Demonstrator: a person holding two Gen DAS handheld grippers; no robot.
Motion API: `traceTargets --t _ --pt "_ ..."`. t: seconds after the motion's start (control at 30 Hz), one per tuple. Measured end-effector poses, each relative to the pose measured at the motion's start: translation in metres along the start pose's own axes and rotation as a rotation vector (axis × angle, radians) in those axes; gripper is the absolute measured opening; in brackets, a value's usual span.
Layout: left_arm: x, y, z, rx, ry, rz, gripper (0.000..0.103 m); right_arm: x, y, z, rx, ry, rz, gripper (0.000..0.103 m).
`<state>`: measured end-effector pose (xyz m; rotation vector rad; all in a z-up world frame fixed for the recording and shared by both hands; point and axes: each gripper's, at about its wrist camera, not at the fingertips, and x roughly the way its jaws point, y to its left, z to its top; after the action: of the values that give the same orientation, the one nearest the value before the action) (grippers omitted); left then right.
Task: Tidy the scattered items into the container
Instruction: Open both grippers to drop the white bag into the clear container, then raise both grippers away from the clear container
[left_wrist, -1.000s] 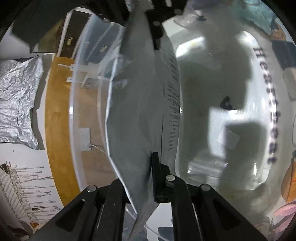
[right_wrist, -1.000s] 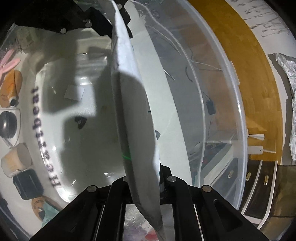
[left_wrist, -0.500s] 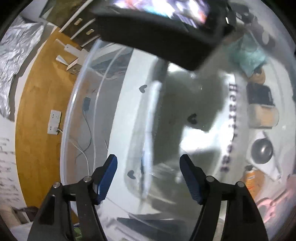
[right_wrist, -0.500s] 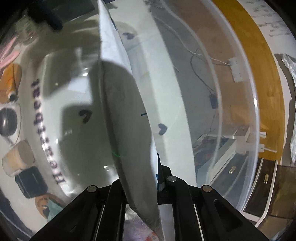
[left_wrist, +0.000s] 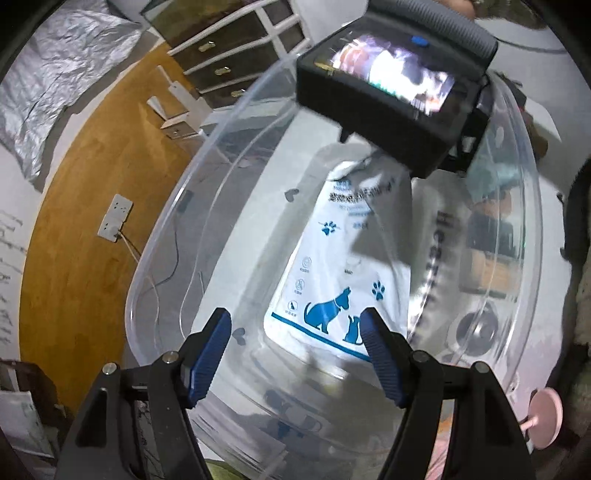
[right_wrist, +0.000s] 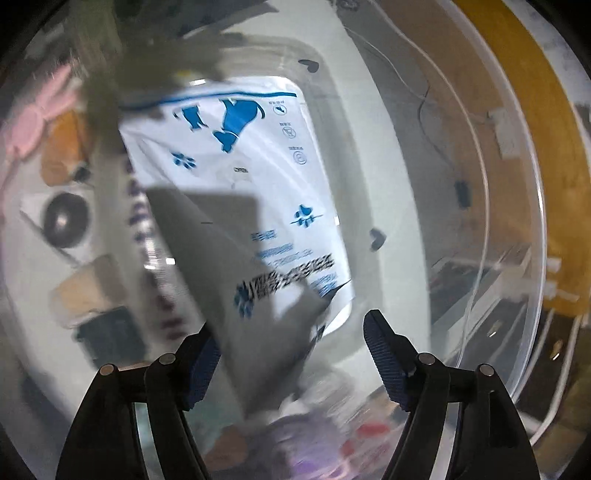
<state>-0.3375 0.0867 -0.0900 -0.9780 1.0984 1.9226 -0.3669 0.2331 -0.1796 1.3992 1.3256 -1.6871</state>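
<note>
I see a white table (left_wrist: 255, 229) printed with small dark hearts. The clear tub (left_wrist: 192, 192) sits on it. Right of the tub, blurred through its wall, lie a dark round thing (left_wrist: 476, 326) and a pink disc (left_wrist: 546, 410) near me.

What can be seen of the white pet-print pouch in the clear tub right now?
The pouch is a flat, glossy white plastic packet printed in blue with a dog and cat silhouette, paw prints, small icons, blocks of text and a blue stripe near one end. It lies face up inside the clear plastic tub. The left tool and right tool are both open above opposite ends of it and neither grips it. A shadow covers the part nearest the right tool; whether that end rests fully flat is unclear.
</note>
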Motion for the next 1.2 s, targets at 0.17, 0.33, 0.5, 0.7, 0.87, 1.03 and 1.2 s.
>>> traceTargets --t 0.17,0.33,0.5,0.7,0.87,1.03,1.2 --pt "-0.008 0.002 0.000 -0.078 -0.043 0.018 0.072 -0.042 -0.015 -0.015 0.147 -0.067 0.079 0.075" --pt "-0.013 -0.001 0.002 -0.143 -0.070 0.048 0.072 -0.087 -0.030 -0.014 0.350 -0.141 0.131 0.075" --pt "-0.024 -0.008 0.004 -0.245 -0.099 0.063 0.072 -0.117 -0.040 -0.033 0.593 -0.193 0.209 0.075" --pt "-0.042 -0.021 0.006 -0.422 -0.126 0.134 0.072 -0.144 -0.031 -0.056 0.848 -0.243 0.184 0.075" --pt "-0.071 -0.035 0.006 -0.577 -0.177 0.170 0.072 -0.159 -0.006 -0.070 0.939 -0.317 0.157 0.075" --pt "-0.098 -0.053 0.005 -0.702 -0.216 0.195 0.072 -0.172 0.020 -0.087 1.015 -0.375 0.117 0.075" --pt "-0.117 -0.073 0.005 -0.788 -0.231 0.205 0.072 -0.185 0.046 -0.103 1.091 -0.434 0.076 0.075"
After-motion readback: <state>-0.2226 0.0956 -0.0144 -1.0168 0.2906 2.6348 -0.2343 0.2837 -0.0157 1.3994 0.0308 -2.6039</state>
